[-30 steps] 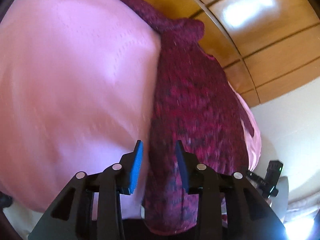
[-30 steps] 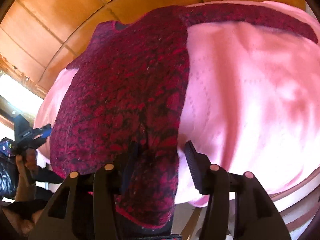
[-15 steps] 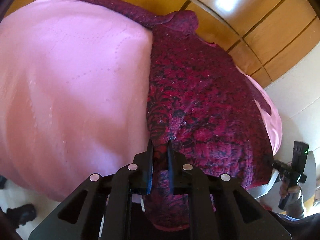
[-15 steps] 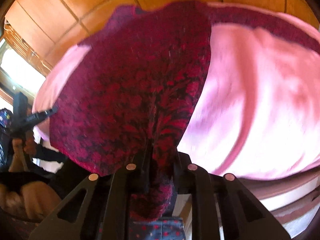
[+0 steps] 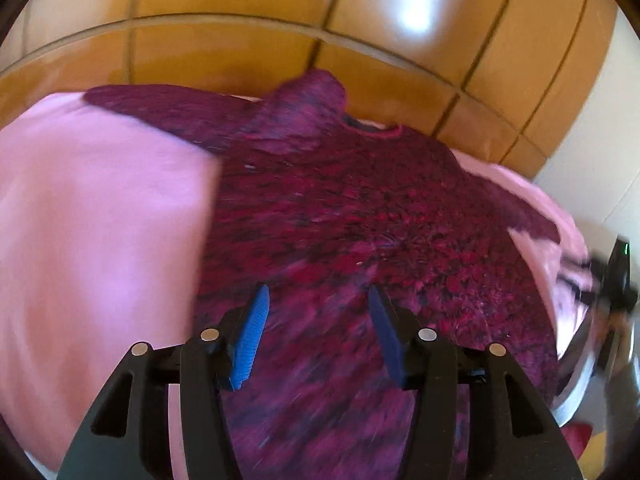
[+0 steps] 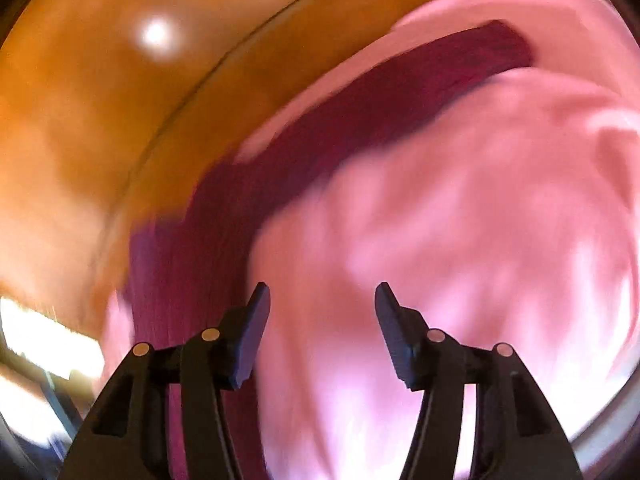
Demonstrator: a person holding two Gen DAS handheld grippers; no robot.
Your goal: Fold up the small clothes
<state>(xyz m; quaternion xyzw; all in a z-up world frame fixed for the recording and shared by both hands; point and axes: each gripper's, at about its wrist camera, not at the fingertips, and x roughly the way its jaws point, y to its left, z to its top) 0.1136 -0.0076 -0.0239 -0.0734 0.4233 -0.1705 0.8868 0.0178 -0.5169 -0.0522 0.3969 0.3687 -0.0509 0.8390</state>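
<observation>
A dark red knitted sweater (image 5: pixel 360 216) lies spread flat on a pink cover (image 5: pixel 100 220), neck toward the wooden panel, one sleeve stretched out to the left. My left gripper (image 5: pixel 316 300) is open and empty just above the sweater's lower body. In the blurred right wrist view the sweater's sleeve (image 6: pixel 400 100) runs diagonally across the pink cover (image 6: pixel 480 240). My right gripper (image 6: pixel 322 300) is open and empty over the cover, next to the sweater's edge.
A glossy wooden panel (image 5: pixel 280 40) stands behind the cover and also shows in the right wrist view (image 6: pixel 100 120). A black handheld device (image 5: pixel 616 280) is at the cover's right edge. A bright window (image 6: pixel 40 336) is low at the left.
Both grippers were shut on the sweater's hem half a second ago; both have let go and opened. The sweater now lies flatter. The right gripper has swung over the pink cover.
</observation>
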